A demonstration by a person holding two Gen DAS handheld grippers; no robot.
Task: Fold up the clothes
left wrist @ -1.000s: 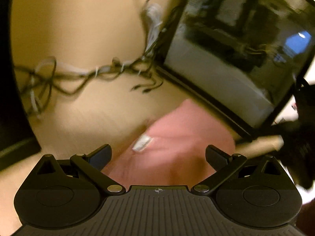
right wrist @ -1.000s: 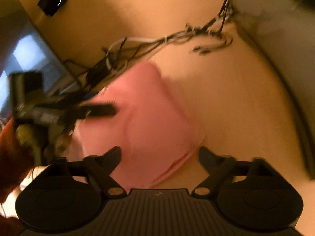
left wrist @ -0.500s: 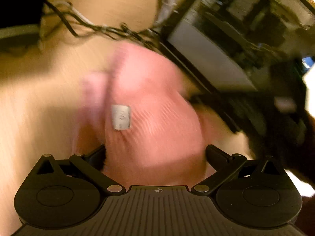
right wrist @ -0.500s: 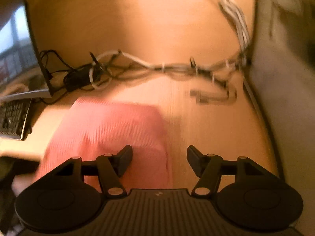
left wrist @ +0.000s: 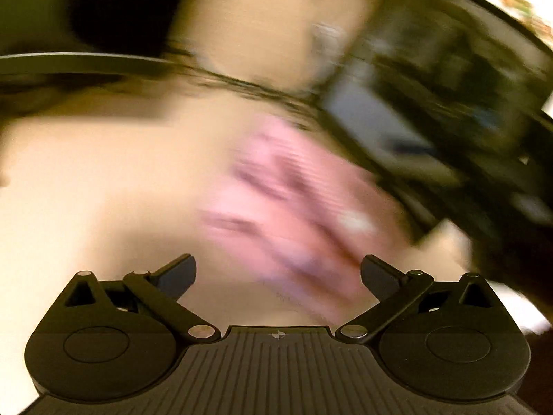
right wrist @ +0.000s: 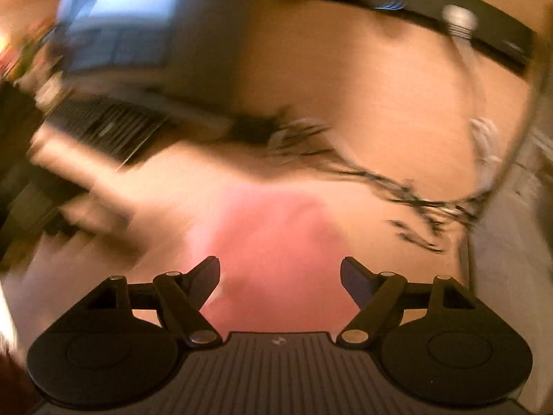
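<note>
The left claw [left wrist: 278, 278] is spread wide with nothing in it. The right claw [right wrist: 280, 278] has just been opening and pinches nothing too. The pink cloth [right wrist: 276, 242] lies bunched on the tabletop [left wrist: 86, 190] just ahead, likely let go. Farther back are cables [right wrist: 397, 186]. No writing can be read.

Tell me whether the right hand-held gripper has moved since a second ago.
Yes. The right hand-held gripper swung right: the cables, formerly upper centre, now sit right of the pink cloth.
</note>
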